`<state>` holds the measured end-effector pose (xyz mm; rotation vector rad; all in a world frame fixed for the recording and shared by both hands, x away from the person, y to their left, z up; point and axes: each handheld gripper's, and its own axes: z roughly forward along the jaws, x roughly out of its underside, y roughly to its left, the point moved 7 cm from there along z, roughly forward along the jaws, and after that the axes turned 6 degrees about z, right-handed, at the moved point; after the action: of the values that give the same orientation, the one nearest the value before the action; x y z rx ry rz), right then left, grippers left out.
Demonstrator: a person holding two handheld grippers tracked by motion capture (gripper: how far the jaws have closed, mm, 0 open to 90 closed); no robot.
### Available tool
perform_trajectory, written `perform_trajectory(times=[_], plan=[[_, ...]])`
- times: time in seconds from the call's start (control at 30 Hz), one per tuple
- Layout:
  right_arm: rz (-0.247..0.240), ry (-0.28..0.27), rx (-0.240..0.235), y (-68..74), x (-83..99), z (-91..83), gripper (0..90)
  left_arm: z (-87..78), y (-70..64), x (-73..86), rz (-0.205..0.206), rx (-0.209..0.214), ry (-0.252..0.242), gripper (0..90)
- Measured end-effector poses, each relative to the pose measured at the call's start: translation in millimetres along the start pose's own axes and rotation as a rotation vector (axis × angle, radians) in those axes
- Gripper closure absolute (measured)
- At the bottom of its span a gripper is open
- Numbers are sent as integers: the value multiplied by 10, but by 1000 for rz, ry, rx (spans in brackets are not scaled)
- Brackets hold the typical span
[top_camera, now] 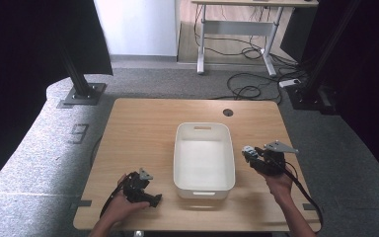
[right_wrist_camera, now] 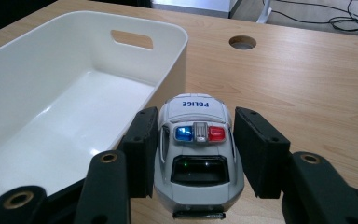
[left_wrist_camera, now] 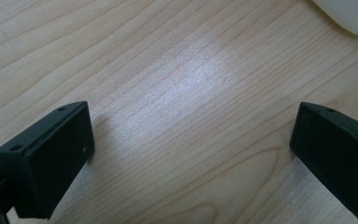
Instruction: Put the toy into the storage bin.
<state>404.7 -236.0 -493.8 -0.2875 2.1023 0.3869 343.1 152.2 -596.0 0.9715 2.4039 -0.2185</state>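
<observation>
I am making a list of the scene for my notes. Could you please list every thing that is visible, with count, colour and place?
toy police car: 1, grey-white, blue and red lights, between right tongs' jaws
bin: 1, white, table centre, nothing inside
table: 1, light wood, round hole at far edge
desk: 1, white-framed, behind
cables: several, black, floor
left tongs: 1, black, open, above bare wood
right tongs: 1, black, right of bin

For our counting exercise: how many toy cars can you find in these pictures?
1. The toy police car sits between the jaws of the right gripper, just right of the white bin. The bin looks empty.
</observation>
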Motion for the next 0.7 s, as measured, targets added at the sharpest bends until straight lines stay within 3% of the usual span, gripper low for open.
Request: perform_trajectory(times=[0.23, 0.47, 0.7], plan=[[9, -14, 4, -20, -60, -52, 510, 0, 1, 0, 0, 0, 1, 0], [7, -26, -22, 57, -134, -72, 510, -1, -1, 0, -2, 0, 1, 0], [2, -24, -17, 84, -179, -61, 510, -1, -1, 0, -1, 1, 1, 0]])
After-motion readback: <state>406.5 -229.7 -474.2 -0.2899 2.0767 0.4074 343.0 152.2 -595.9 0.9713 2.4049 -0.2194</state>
